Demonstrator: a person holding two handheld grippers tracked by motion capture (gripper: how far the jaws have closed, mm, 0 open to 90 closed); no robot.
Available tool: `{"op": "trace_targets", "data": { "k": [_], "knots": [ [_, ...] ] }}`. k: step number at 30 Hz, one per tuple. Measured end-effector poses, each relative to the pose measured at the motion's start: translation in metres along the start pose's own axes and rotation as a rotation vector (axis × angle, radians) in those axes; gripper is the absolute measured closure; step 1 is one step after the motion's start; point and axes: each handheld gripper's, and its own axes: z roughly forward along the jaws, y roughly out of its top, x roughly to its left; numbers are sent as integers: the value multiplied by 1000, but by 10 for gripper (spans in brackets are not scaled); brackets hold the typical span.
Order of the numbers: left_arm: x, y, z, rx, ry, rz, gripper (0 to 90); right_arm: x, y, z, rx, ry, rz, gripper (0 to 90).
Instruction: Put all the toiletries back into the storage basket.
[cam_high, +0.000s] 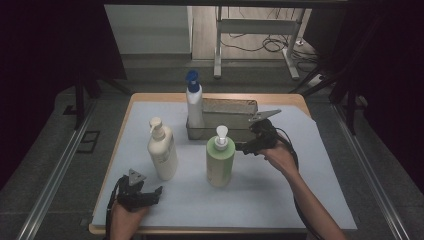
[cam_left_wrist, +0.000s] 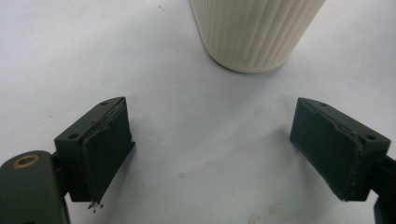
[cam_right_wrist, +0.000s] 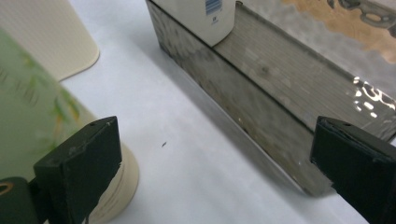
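Left edge of the bench (cam_high: 320, 200), covered in pale sheet: the left gripper (cam_high: 150, 194) is resting low near the front, jaws spread wide and empty. In the left gripper view the ribbed base of the cream pump bottle (cam_left_wrist: 254, 32) is standing straight ahead of it, apart, upright.

Centre: the pale green pump bottle with white pump head (cam_high: 220, 159) is standing upright on the sheet, just in front of the grey metal tray (cam_high: 235, 107), which is holding the white bottle with blue cap (cam_high: 193, 102) at its left end.

Right: the right gripper (cam_high: 243, 147) is pointing leftward at the green bottle's upper body, just beside it, jaws gaping with nothing pressed between them. In the right gripper view the green bottle (cam_right_wrist: 32, 112) is sitting behind its left-hand jaw, off centre, tray wall to the other side.

Judgement: right hand is nearer; the bottle's long axis is vertical, so a level approach, shifted to centre the bottle between the jaws, looks called for.
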Motion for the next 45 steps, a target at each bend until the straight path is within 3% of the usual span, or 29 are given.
{"op": "trace_targets", "data": {
  "k": [13,21,28,45],
  "knots": [
    [0,0,0,0,0,0,122,10,-27,-16,27,23,5,26],
    [0,0,0,0,0,0,122,23,-37,-26,8,54,-3,18],
    [0,0,0,0,0,0,122,38,-44,-32,-17,89,-45,2],
    [0,0,0,-1,0,3,123,72,-41,-23,-43,164,-86,6]
  ]
}}
